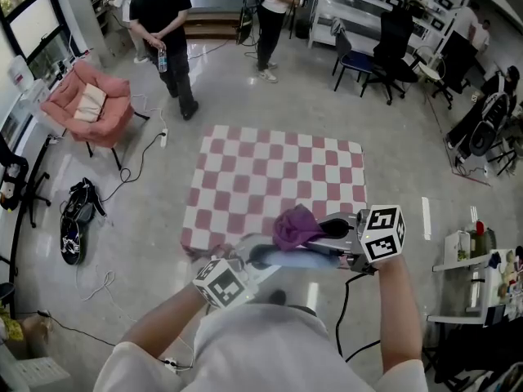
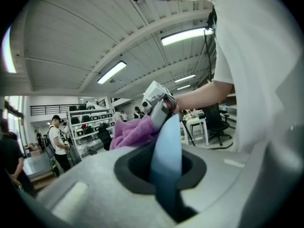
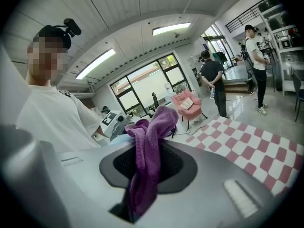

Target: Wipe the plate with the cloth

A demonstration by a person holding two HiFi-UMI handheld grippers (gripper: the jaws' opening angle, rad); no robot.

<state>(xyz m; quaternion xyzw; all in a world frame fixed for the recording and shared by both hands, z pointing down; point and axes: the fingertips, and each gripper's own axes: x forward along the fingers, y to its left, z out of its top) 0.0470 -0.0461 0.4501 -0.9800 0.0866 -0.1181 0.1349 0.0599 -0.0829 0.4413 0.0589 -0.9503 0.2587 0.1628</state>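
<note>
Over the pink-checked mat [image 1: 270, 178]: mid-wipe, I judge.
My left hand-held gripper [image 1: 249, 260] clamps the pale-blue round plate [image 1: 304, 259], the right hand-held gripper [image 1: 333, 227] a purple terry cloth [image 1: 294, 225]; next I rub firmly.

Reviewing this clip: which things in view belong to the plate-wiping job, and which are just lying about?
In the job:
- blue plate, clamped in the left gripper
- purple cloth, clamped in the right gripper

Lying about:
- pink-and-white checked mat on the floor
- pink armchair
- black bag
- office chair
</note>
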